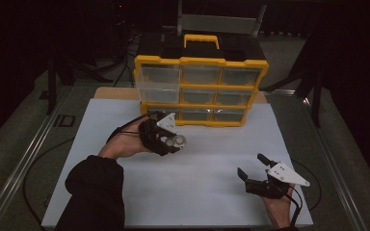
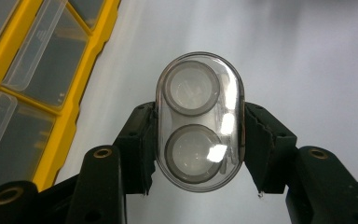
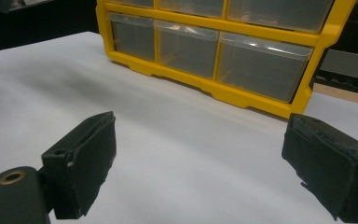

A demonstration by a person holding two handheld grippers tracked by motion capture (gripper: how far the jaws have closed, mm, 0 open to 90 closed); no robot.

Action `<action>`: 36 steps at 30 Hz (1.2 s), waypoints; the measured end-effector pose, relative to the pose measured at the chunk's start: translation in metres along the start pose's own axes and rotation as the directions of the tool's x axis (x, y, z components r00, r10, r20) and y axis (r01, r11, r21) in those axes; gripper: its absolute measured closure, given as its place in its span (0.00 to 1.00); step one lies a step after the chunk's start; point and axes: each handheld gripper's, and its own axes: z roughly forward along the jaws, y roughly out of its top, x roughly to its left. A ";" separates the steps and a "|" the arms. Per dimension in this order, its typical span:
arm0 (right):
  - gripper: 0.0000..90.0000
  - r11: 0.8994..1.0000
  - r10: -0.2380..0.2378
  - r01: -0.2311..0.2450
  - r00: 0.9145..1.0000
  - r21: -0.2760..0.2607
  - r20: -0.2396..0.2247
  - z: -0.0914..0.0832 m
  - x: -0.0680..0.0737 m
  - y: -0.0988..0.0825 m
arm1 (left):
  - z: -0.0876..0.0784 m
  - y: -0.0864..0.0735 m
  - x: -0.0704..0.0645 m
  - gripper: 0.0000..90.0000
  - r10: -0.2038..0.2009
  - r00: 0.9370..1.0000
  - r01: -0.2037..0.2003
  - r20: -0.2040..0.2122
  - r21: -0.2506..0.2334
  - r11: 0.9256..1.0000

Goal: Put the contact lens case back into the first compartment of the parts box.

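My left gripper [image 1: 176, 140] is shut on a clear oval plastic case [image 2: 199, 120] with two round wells, one jaw pressing on each long side. It hangs over the white sheet just in front of the yellow drawer cabinet [image 1: 201, 89]. The case [image 1: 175, 140] shows small in the high view. My right gripper [image 1: 253, 167] rests near the sheet's front right, jaws wide open and nothing between them. Its two black pads [image 3: 88, 158] frame bare white sheet, with the cabinet [image 3: 219, 42] beyond.
The cabinet has clear drawers in three rows; its top-left drawer [image 1: 160, 82] juts forward. A black and yellow toolbox [image 1: 201, 45] stands behind it. The white sheet [image 1: 197, 183] covers the table, with dark floor and metal rails at both sides.
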 end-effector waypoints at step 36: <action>0.11 1.000 -0.001 0.001 1.000 0.004 0.000 0.001 0.000 0.000 | -0.026 0.008 0.005 0.55 0.021 0.999 -0.022 -0.032 -0.011 1.000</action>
